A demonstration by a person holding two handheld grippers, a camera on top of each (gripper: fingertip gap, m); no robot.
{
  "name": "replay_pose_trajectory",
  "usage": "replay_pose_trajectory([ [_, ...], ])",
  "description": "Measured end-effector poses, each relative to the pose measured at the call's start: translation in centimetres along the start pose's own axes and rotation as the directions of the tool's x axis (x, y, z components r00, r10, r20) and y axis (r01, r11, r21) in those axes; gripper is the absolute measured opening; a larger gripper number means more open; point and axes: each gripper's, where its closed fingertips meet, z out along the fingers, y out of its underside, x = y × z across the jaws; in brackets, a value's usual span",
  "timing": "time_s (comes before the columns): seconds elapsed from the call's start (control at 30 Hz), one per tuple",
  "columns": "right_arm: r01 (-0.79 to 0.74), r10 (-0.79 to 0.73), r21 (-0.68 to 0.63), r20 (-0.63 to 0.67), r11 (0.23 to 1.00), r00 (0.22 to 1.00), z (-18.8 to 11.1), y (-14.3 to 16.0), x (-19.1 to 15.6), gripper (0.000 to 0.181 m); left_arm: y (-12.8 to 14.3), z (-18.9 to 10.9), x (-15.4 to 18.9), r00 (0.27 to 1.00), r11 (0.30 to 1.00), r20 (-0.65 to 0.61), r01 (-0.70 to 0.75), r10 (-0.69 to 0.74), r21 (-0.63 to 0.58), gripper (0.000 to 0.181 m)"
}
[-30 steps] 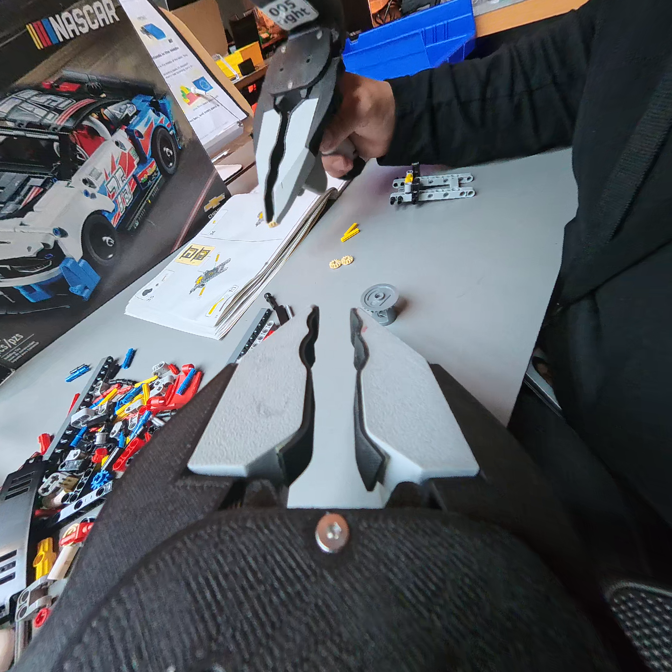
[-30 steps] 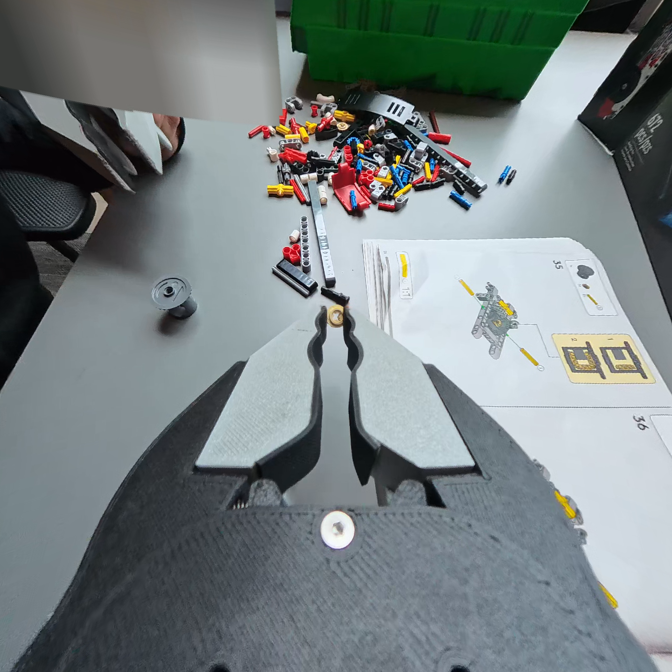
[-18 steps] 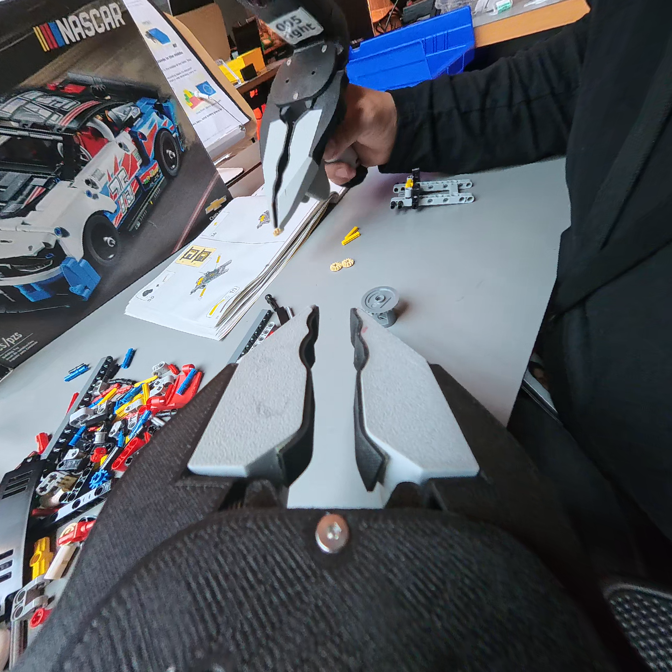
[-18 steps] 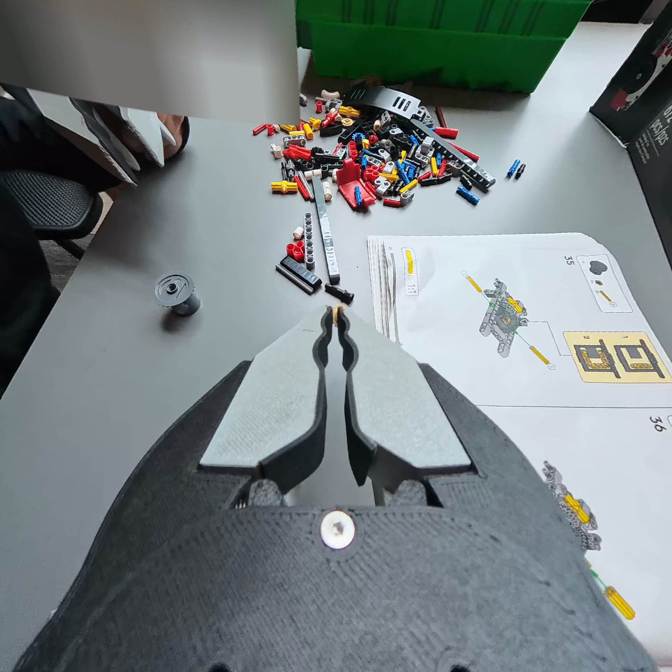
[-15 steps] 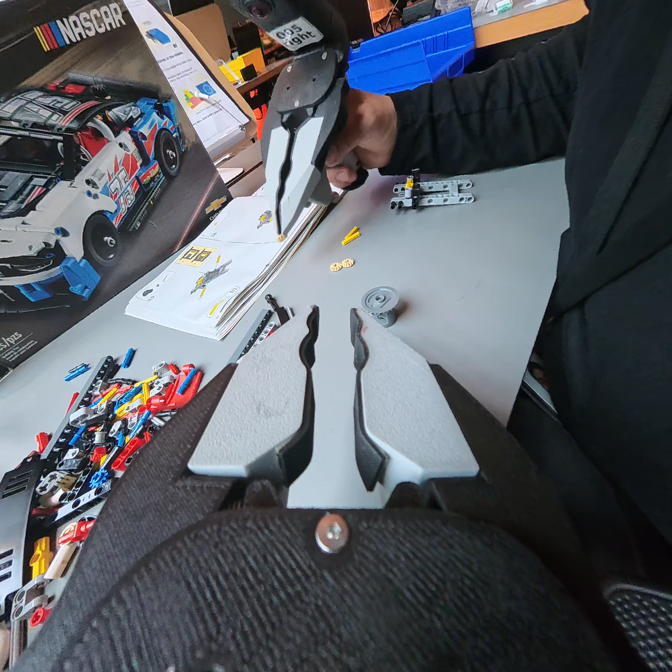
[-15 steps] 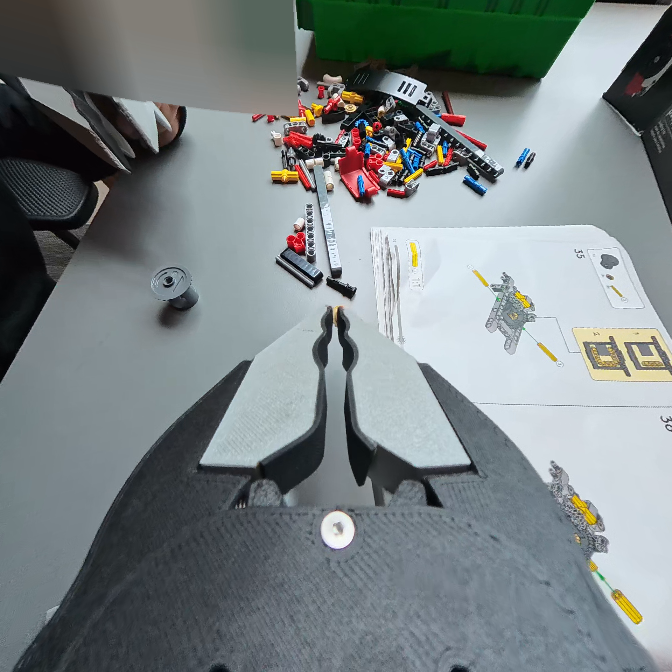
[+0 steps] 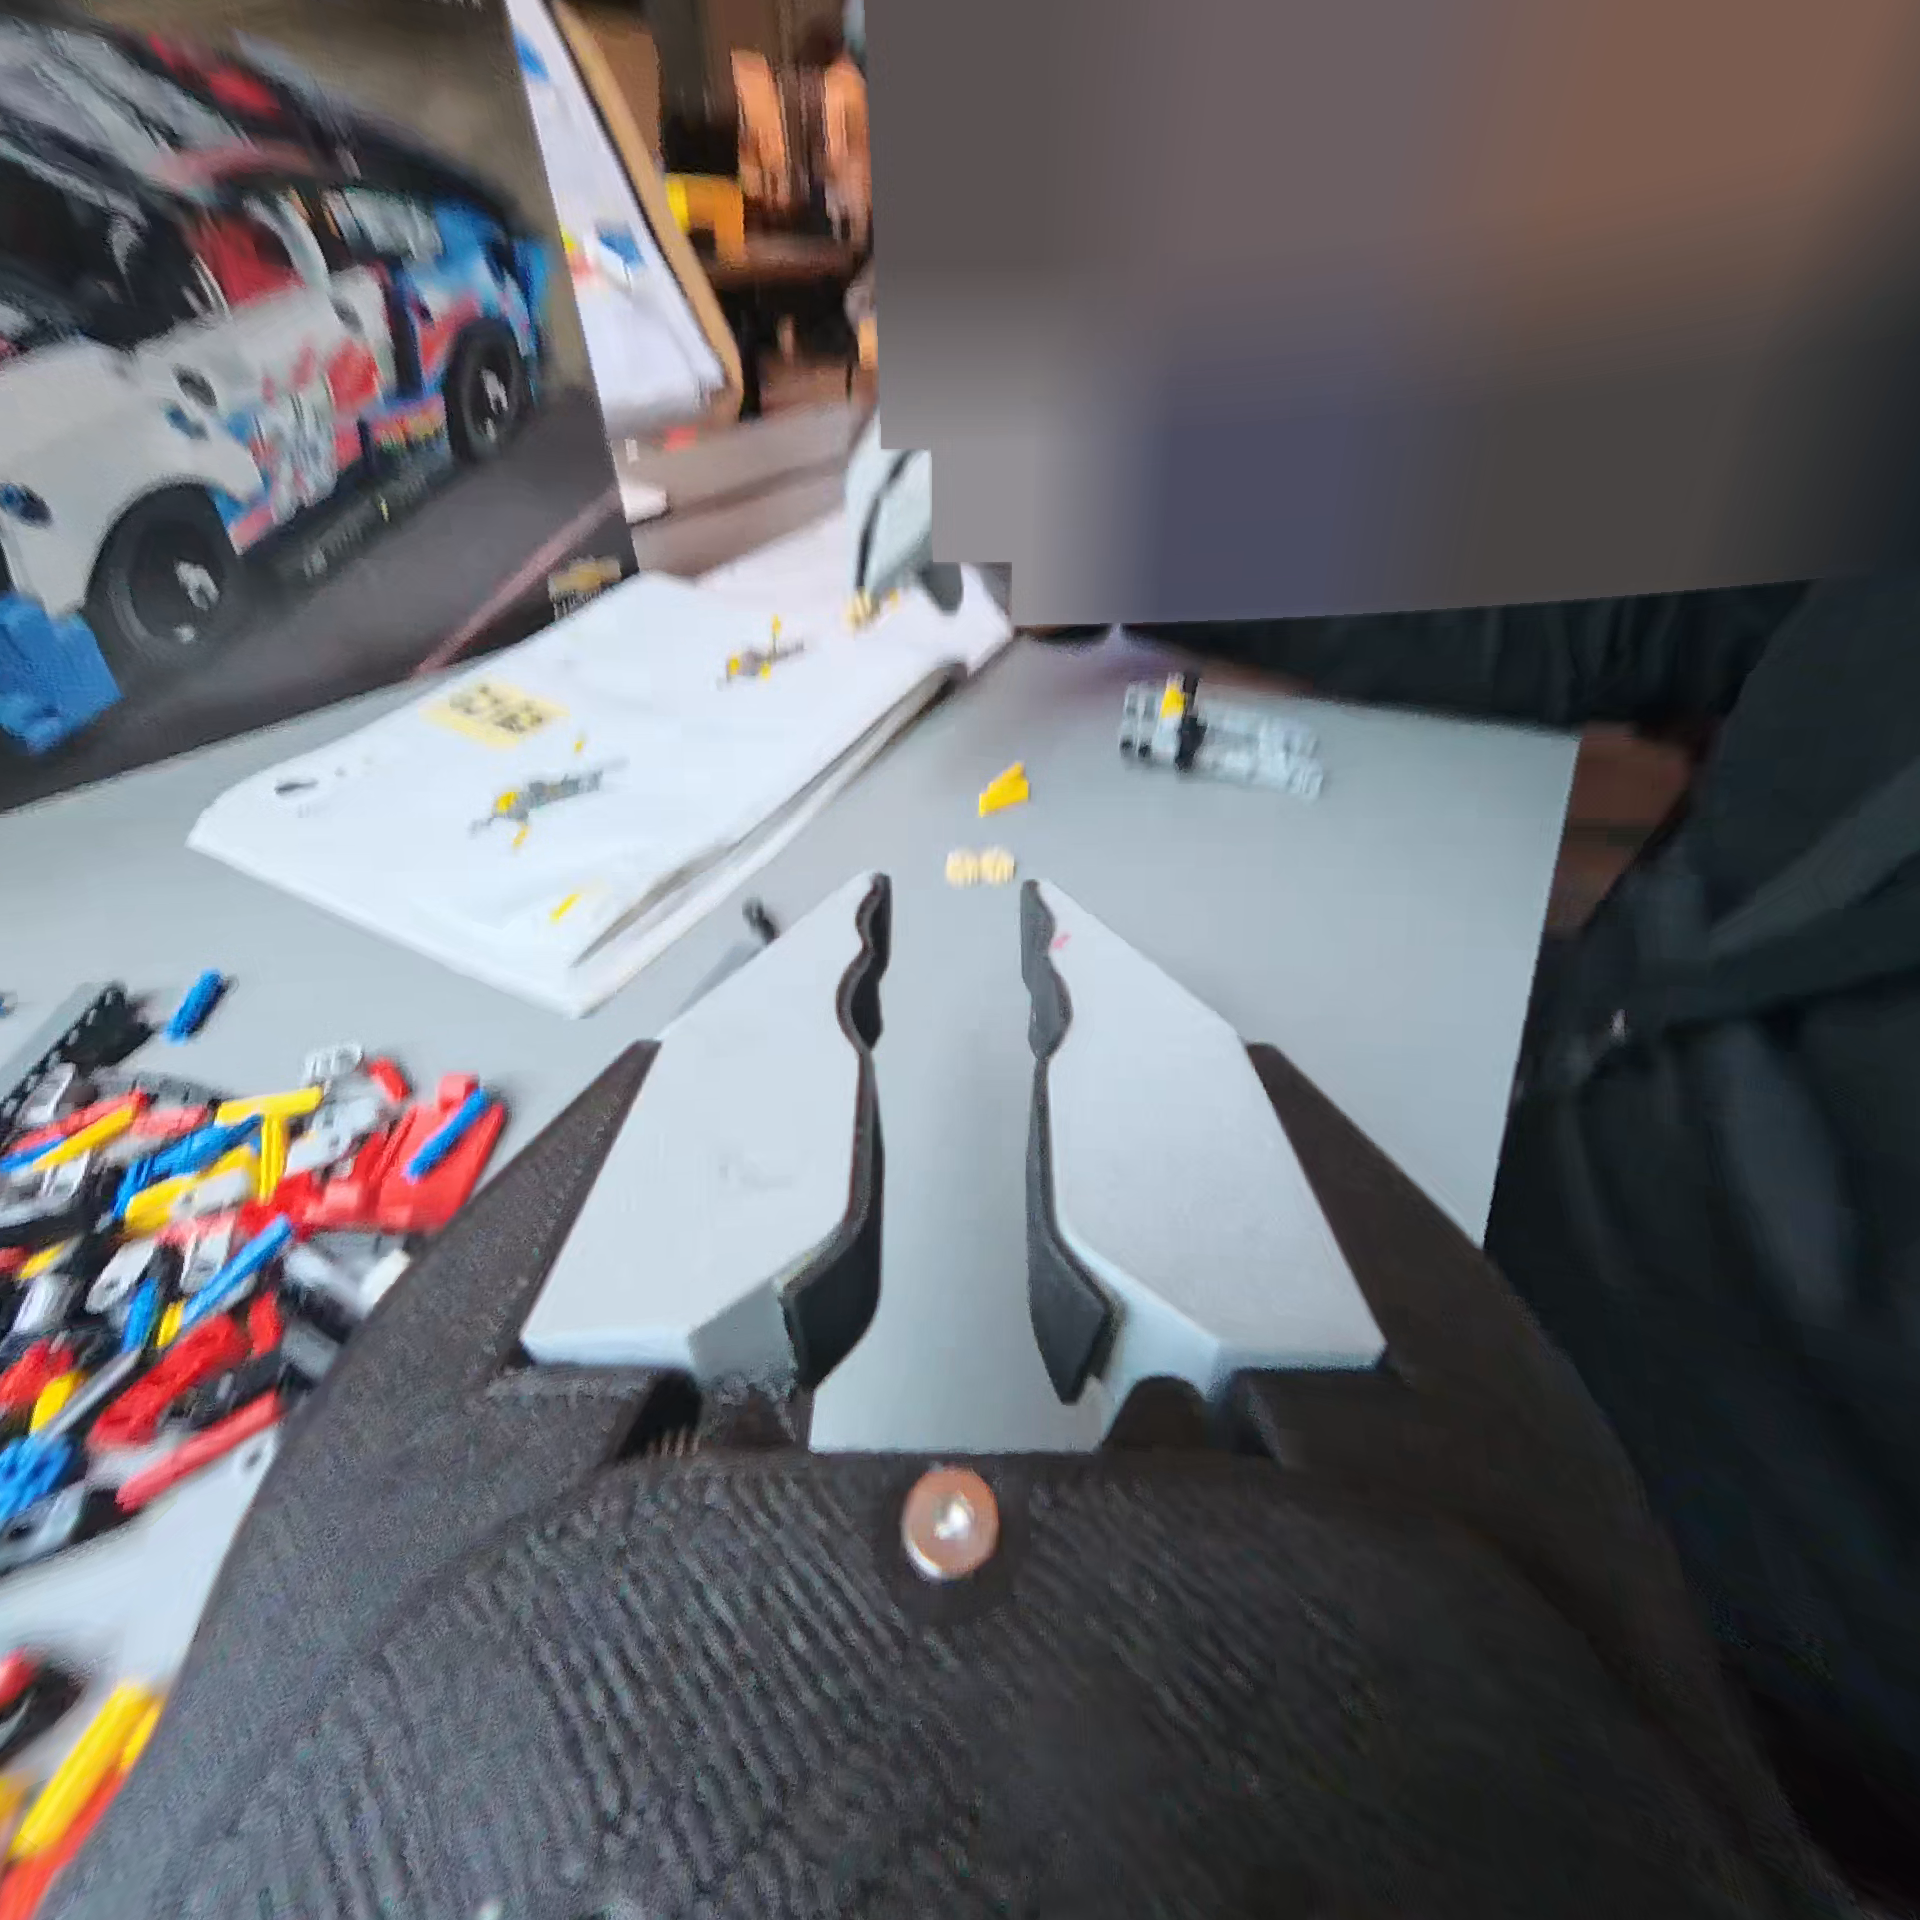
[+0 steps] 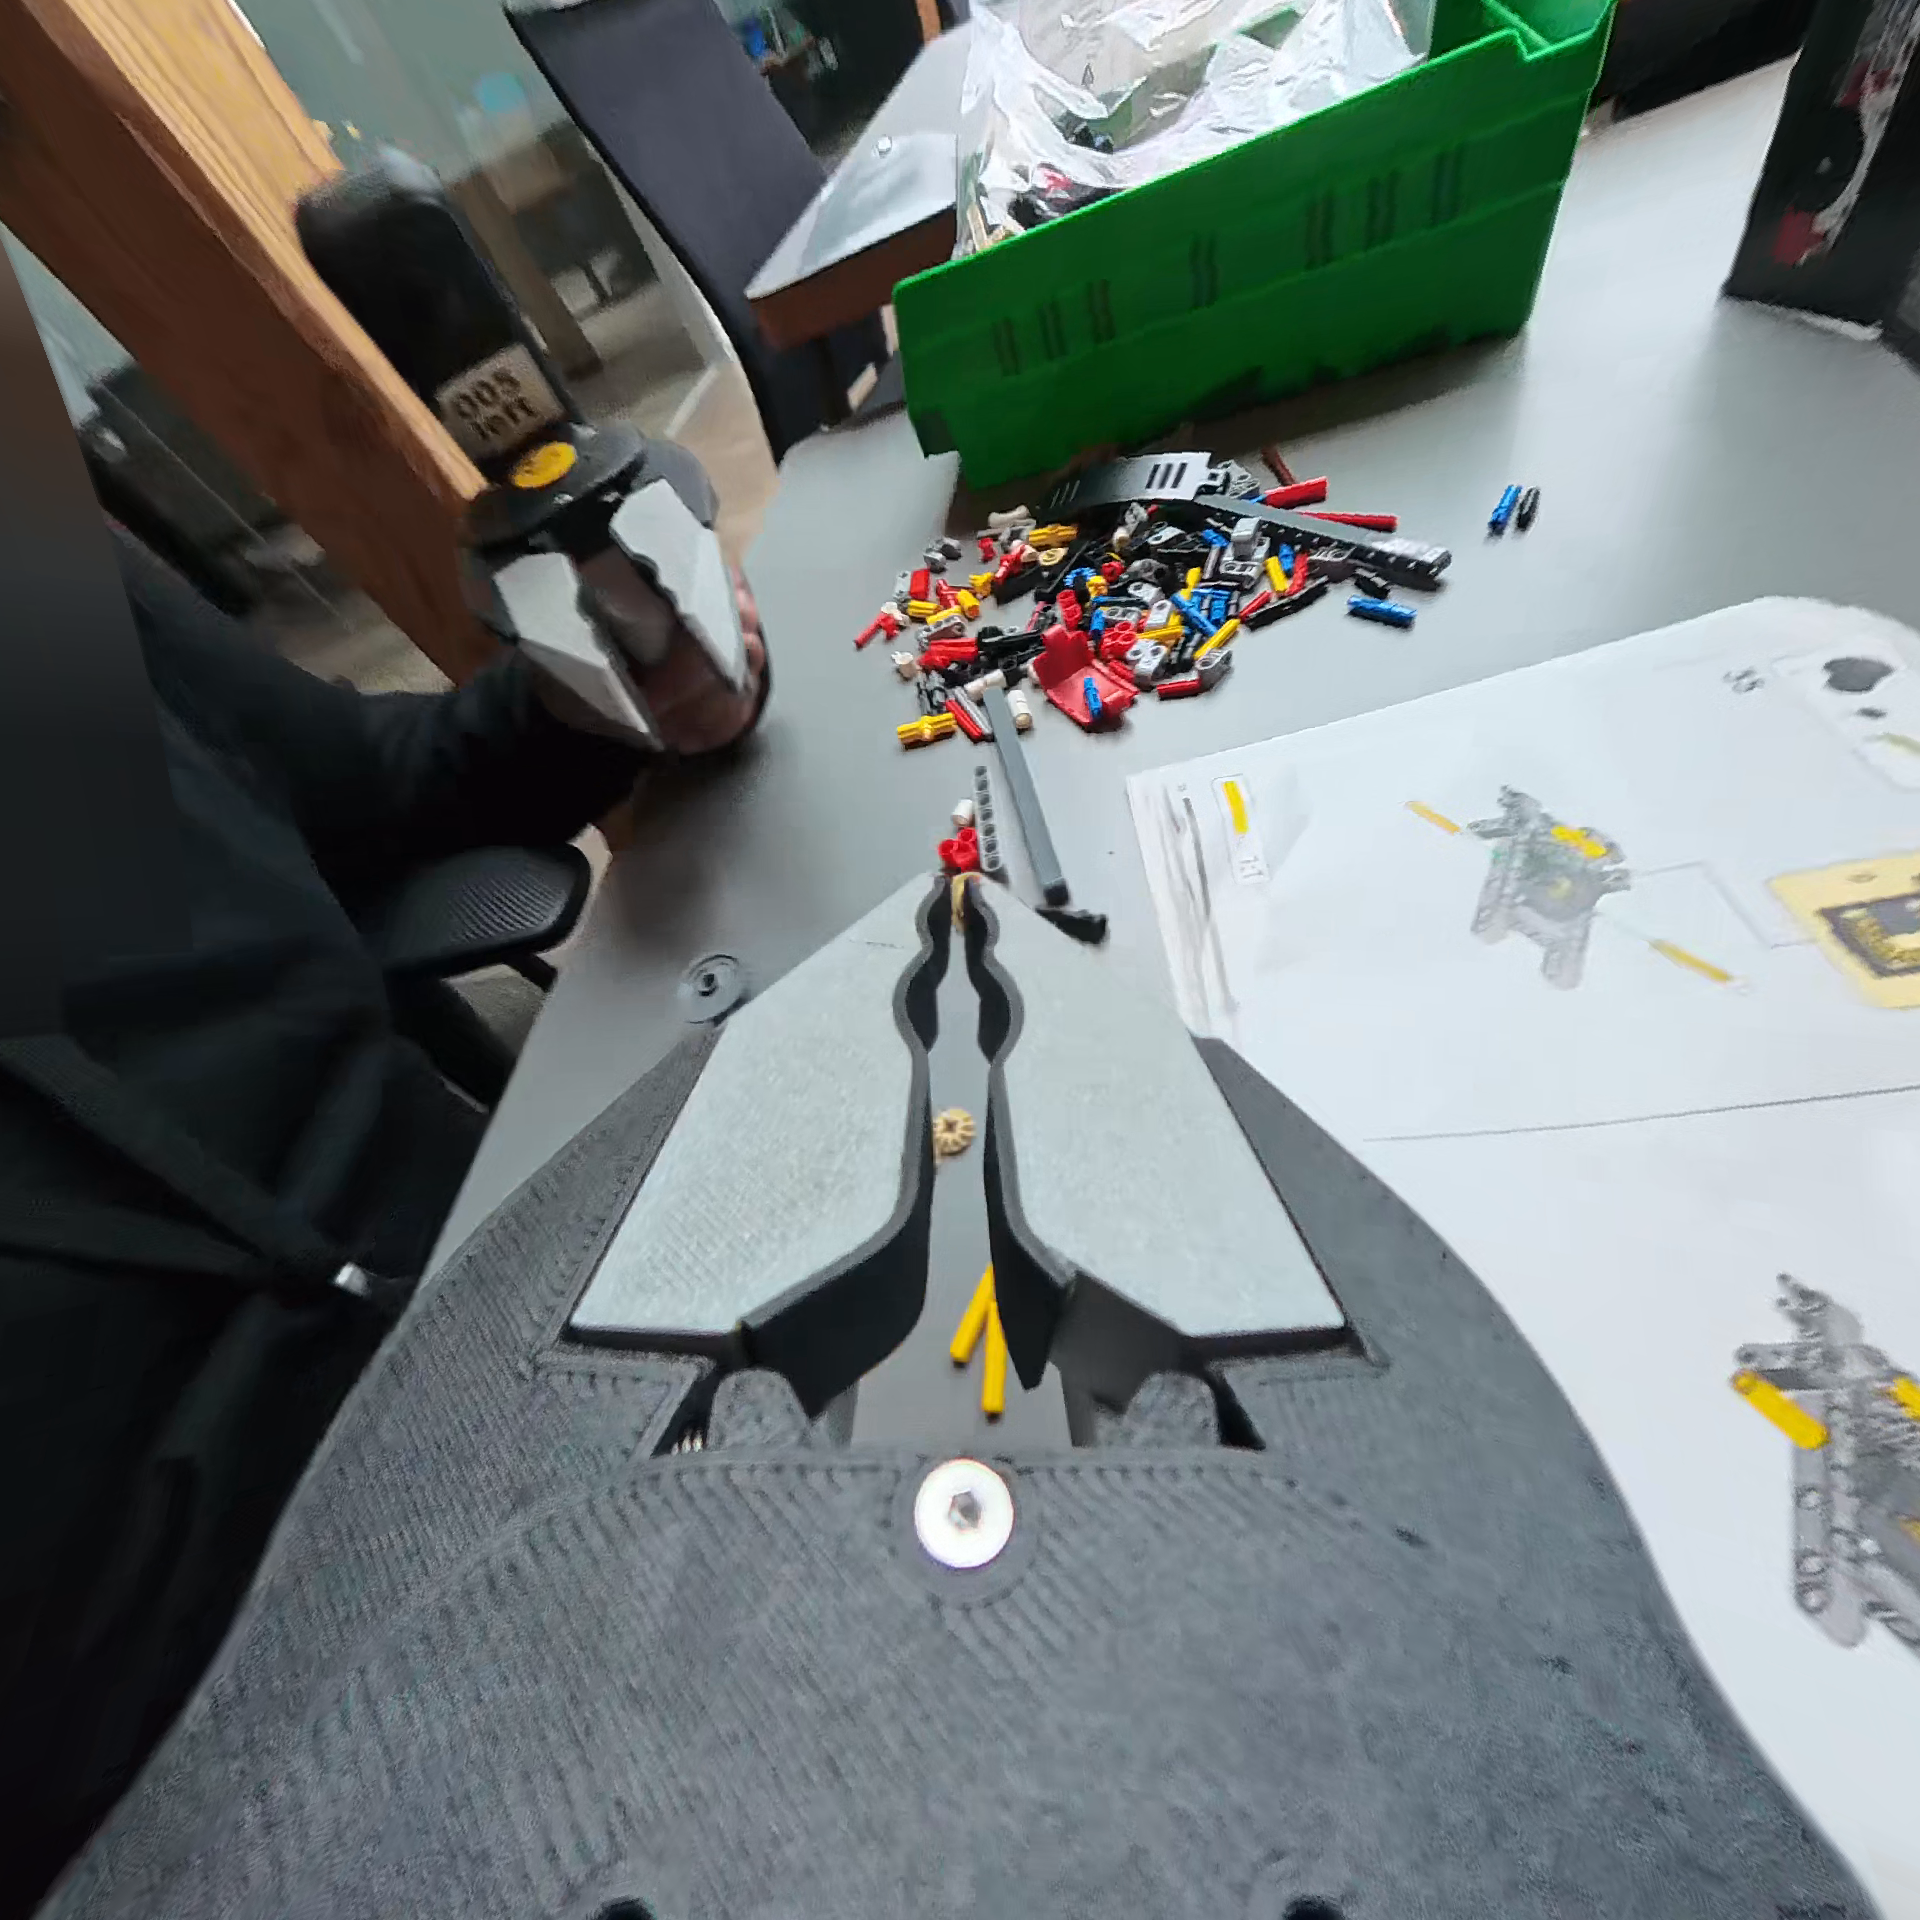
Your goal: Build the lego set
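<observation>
My right gripper (image 8: 961,902) is shut on a small tan gear (image 8: 963,896) at its fingertips, held above the grey table (image 8: 790,831). Under it on the table lie another tan gear (image 8: 952,1132) and two yellow pins (image 8: 982,1340). In the left wrist view the right gripper (image 7: 871,608) hangs over the open instruction booklet (image 7: 582,769). My left gripper (image 7: 954,902) is open and empty, pointing at the tan gears (image 7: 980,865) and yellow pins (image 7: 1003,790). A small grey assembly (image 7: 1216,732) lies beyond them. The left gripper (image 8: 623,623) also shows in the right wrist view.
A pile of loose coloured pieces (image 8: 1122,613) lies by a green bin (image 8: 1247,281); the pile (image 7: 208,1195) is left of my left gripper. A grey wheel hub (image 8: 712,982) sits near the table edge. The set's box (image 7: 260,364) stands behind the booklet (image 8: 1558,935). A person's dark sleeve is at the right. Spacing between my two grippers at the tips: around 12 centimeters.
My right gripper closed on the tan gear and carried it back, over the other gear and yellow pins. My left gripper swung toward those pieces and its view is now blurred.
</observation>
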Motion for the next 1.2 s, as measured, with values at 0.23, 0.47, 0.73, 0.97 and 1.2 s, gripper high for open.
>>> replay_pose_trajectory([
  [0.23, -0.167, 0.16, 0.047, 0.125, 0.985, 0.979, -1.4, 0.3, -1.2, 0.0, -3.3, 6.9, -1.0, 0.992, 0.994, -0.125, -0.033, 0.02, -0.105, 0.018],
  [0.47, -0.217, 0.201, 0.058, 0.206, 0.975, 0.958, -1.9, -0.1, -2.0, 0.0, -2.8, 12.7, -1.0, 0.959, 0.977, -0.282, -0.025, -0.037, -0.214, 0.012],
  [0.73, -0.243, 0.222, 0.057, 0.244, 0.968, 0.944, -1.9, 0.5, -2.1, 0.0, -3.3, 12.8, 0.0, 0.911, 0.984, -0.395, 0.054, -0.119, -0.172, 0.003],
  [0.97, -0.244, 0.218, 0.064, 0.269, 0.968, 0.938, -1.7, 0.3, -2.6, 0.0, -2.3, 12.8, -0.1, 0.899, 0.976, -0.41, 0.074, -0.154, -0.206, 0.008],
  [1.2, -0.222, 0.193, 0.081, 0.269, 0.972, 0.944, -1.6, 0.0, -2.9, 0.0, -2.8, 12.6, 0.5, 0.885, 0.98, -0.436, 0.095, -0.162, -0.172, 0.002],
])
